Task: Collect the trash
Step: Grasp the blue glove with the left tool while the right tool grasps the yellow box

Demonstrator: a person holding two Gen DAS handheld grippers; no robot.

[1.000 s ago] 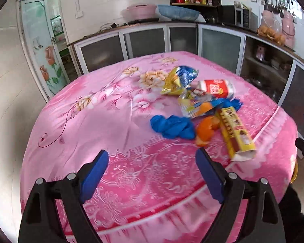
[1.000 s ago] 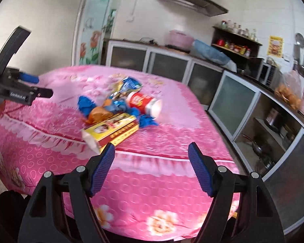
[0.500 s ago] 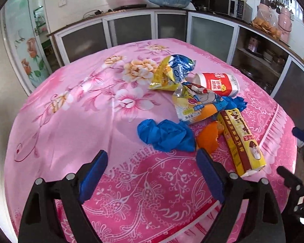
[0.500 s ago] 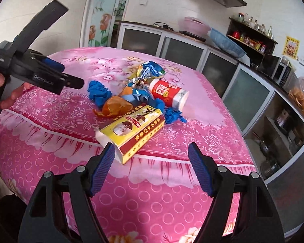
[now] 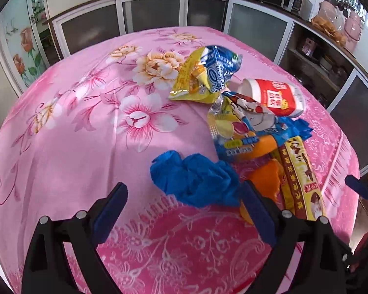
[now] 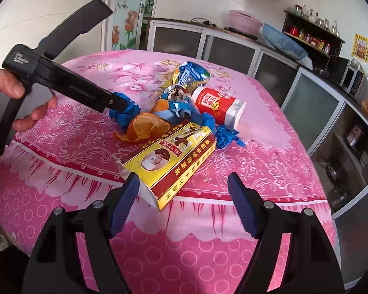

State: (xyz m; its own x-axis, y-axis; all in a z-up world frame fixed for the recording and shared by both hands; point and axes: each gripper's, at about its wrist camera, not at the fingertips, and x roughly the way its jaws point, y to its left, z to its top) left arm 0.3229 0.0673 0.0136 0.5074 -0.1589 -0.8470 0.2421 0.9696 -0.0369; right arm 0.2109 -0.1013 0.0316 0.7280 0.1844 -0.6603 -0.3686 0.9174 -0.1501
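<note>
The trash is heaped near the pink tablecloth's [image 5: 68, 147] front-right edge. The left gripper [image 5: 184, 210], its jaws just widened and empty, is held before a crumpled blue glove [image 5: 193, 181]. The right gripper [image 6: 184, 201] is spread, unloaded, at the yellow carton's [image 6: 169, 161] end.

**Both grippers closing in on the trash pile**

Left gripper [image 5: 184, 210] has dropped toward the pink tablecloth [image 5: 73, 147] and tilted steeper; the crumpled blue glove [image 5: 196, 181] went from mid-picture to just ahead of its fingertips, not yet between them. Its jaws have just been opening a bit wider, nothing between them. Right gripper [image 6: 182, 202] moved in from off the table edge; the yellow box [image 6: 174, 161] now lies with its near end just ahead of the jaws. In the right wrist view the left gripper's fingers now reach over the glove.
</note>
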